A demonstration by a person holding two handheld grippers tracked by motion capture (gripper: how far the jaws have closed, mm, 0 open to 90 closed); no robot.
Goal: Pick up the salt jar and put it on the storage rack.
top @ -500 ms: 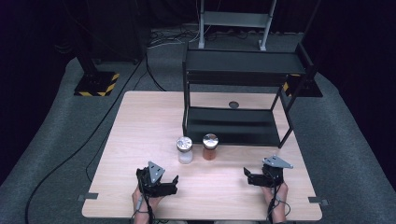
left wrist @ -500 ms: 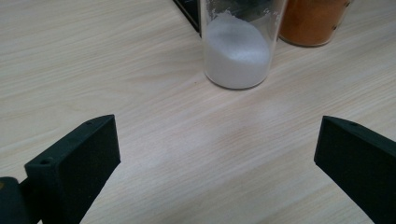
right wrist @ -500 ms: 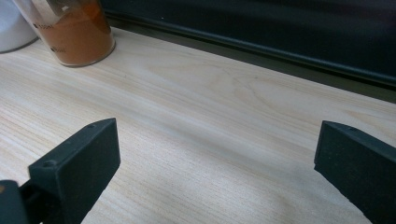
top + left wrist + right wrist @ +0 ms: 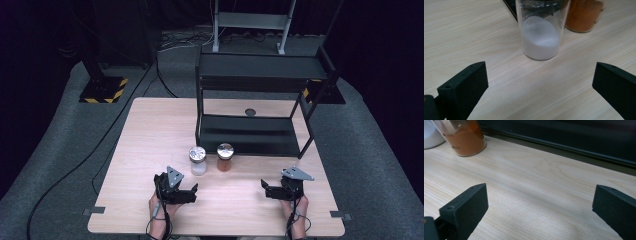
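Observation:
Two small glass jars with metal lids stand side by side on the wooden table, in front of the black shelf. The jar of white powder (image 4: 197, 160) (image 4: 540, 35) is on the left, the jar of orange powder (image 4: 225, 157) (image 4: 584, 15) (image 4: 464, 137) on the right. My left gripper (image 4: 192, 192) (image 4: 540, 85) rests on the table just below the white jar, open, with nothing between its jaws. My right gripper (image 4: 265, 189) (image 4: 540, 205) lies near the table's right front, open and empty, pointing toward the orange jar.
A black two-level metal shelf (image 4: 250, 135) stands on the back half of the wooden table (image 4: 150, 130). A round cable hole (image 4: 250, 112) sits behind its lower level. A stand with yellow-black striped base (image 4: 102, 92) is on the floor at the left.

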